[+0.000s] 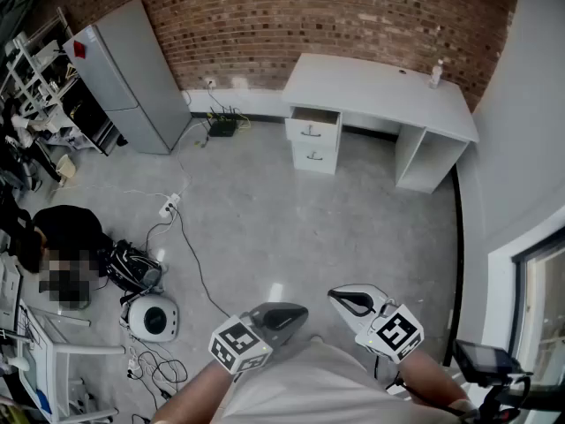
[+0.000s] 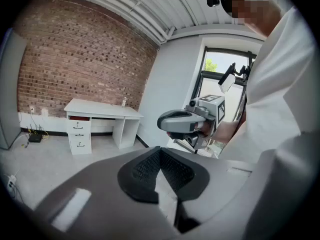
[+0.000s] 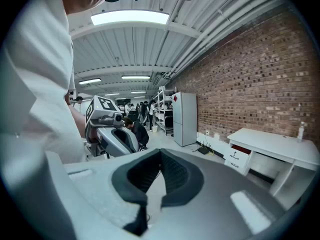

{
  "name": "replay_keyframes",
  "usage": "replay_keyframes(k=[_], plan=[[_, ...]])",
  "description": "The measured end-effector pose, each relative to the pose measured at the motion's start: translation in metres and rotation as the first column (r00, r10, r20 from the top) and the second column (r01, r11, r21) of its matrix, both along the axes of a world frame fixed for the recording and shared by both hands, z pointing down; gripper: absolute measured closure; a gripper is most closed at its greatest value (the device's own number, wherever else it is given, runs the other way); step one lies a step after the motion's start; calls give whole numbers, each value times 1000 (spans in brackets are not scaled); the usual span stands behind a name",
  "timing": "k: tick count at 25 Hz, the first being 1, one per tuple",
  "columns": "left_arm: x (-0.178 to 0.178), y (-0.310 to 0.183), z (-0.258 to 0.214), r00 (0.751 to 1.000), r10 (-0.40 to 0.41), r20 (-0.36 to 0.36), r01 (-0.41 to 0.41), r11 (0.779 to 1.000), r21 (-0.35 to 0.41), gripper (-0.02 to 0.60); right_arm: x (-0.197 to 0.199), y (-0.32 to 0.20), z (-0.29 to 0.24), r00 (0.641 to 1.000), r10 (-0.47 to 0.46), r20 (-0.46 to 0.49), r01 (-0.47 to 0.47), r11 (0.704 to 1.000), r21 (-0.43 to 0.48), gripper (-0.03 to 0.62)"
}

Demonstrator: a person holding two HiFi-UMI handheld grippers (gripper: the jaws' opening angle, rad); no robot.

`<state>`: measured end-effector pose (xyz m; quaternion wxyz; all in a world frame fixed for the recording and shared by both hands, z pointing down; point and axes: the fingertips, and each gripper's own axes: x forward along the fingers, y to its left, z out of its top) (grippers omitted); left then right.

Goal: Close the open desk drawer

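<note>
- The top drawer (image 1: 315, 116) of the white table (image 1: 380, 82) seems to stand slightly out, by the brick wall.
- Open floor (image 1: 291, 228) lies between the table's front edge and the grippers.
- The left gripper (image 1: 284, 313) and right gripper (image 1: 351, 300) have their fingers together, empty, well apart from the drawer.

The wall (image 1: 309, 16) is rough red brick, desk (image 1: 380, 82) smooth matt white, floor (image 1: 265, 228) slightly shiny grey, left gripper (image 2: 160, 153) and right gripper (image 3: 160, 154) matt grey plastic with ribbed black pads (image 2: 142, 171).
</note>
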<state>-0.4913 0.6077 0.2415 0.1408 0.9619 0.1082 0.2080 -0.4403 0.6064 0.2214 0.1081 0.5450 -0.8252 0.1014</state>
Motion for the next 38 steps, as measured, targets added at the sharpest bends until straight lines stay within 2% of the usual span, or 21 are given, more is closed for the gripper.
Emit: replay_keyframes(k=[5,10,15,20,24,27,32,35,38], plan=[[23,10,2,1000,8,10,-8,1000,29,575,18,15,0,1000,9,6,-9,1000,0,591],[48,13,16,997,61,37,-61,998,10,575,48,23,14,995,89,47,-88,996,-19,591],[81,-11,29,994,97,40,-97,995,-11,575,84,3,29,983,172,66,-169,984,-55,591],[132,-60,43,993,118,19,-116,992,-51,575,128,-42,24,979,201,44,-200,979,-33,578],[179,-115,35,992,123,-4,-123,992,-38,575,168,-93,7,974,224,-26,-225,974,-28,565],[207,-159,33,992,125,-24,-126,989,-76,575,197,-137,-4,971,233,-59,-235,972,-18,565],[250,-217,36,994,110,-10,-110,989,-94,575,236,-199,-18,969,246,-19,-246,969,8,565],[278,-235,45,997,80,-12,-81,987,-139,575,264,-220,-12,976,213,-37,-213,977,0,565],[311,-257,62,999,35,14,-32,984,-178,575,302,-242,-2,984,180,-12,-180,983,-17,565]])
